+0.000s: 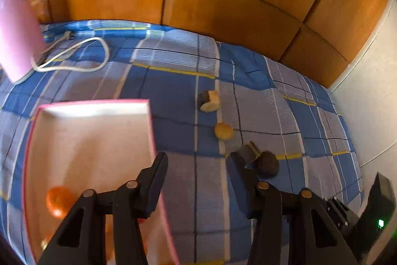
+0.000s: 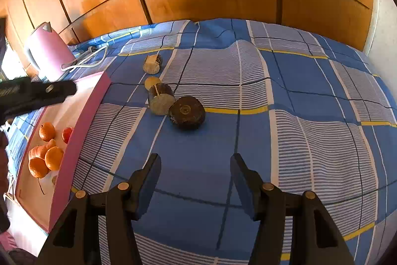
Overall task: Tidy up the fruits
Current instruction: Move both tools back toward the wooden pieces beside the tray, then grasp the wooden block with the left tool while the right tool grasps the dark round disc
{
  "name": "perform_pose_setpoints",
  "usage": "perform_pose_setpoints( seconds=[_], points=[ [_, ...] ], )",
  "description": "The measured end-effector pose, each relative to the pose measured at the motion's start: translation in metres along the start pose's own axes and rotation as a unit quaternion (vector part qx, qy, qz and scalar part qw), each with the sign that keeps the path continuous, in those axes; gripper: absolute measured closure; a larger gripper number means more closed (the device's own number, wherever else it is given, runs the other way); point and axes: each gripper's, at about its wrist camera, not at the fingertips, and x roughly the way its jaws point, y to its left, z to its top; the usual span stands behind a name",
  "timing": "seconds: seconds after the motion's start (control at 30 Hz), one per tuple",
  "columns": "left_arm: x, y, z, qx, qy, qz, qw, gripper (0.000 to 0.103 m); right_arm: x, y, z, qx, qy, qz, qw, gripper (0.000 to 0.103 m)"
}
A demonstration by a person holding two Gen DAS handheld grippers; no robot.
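Note:
A pink-walled box (image 1: 148, 116) lies on the checked bedspread, with an orange (image 1: 58, 201) inside it. My left gripper (image 1: 197, 157) is open and empty, its left finger over the box's right wall. To its right lie several brown fruits: a dark round one (image 1: 266, 164), a cut piece (image 1: 248, 152), a small yellowish ball (image 1: 223, 131) and another cut piece (image 1: 209, 101). In the right wrist view the box (image 2: 82, 131) holds several oranges (image 2: 53, 157) and a small red fruit (image 2: 67, 134). My right gripper (image 2: 196, 158) is open and empty, short of the dark round fruit (image 2: 187, 116).
A pink kettle (image 2: 47, 51) with a white cord (image 2: 84, 58) stands at the back left of the bed. Wooden wardrobe doors (image 2: 211, 4) close off the far side, with a white wall (image 1: 372, 91) on the right. A black device with a green light (image 1: 379, 203) sits at the lower right.

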Motion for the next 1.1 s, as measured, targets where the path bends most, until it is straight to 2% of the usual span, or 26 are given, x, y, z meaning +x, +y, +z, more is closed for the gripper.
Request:
perform_pose_setpoints(
  seconds=[0.13,0.47,0.73,0.77,0.93,1.1],
  points=[
    [0.024,-0.009,0.019,0.013,0.008,0.000,0.9999,0.061,0.004,-0.001,0.003,-0.002,0.002,0.010,1.000,0.044],
    [0.088,-0.024,0.064,0.008,0.031,0.007,0.9995,0.061,0.012,0.003,0.006,-0.024,0.002,0.033,0.999,0.044],
    [0.131,-0.024,0.074,0.000,0.061,0.026,0.9978,0.062,0.022,0.001,0.003,-0.022,0.012,0.046,0.999,0.044],
    [0.134,-0.021,0.075,-0.005,0.063,0.024,0.9977,0.067,0.023,0.001,0.002,-0.021,0.013,0.047,0.999,0.044],
    [0.132,-0.017,0.074,-0.004,0.055,0.009,0.9984,0.069,0.026,-0.001,0.001,-0.018,0.016,0.049,0.999,0.044],
    [0.114,-0.013,0.064,-0.002,0.047,0.011,0.9989,0.069,0.027,-0.002,0.002,-0.016,0.017,0.049,0.999,0.044]
  ],
)
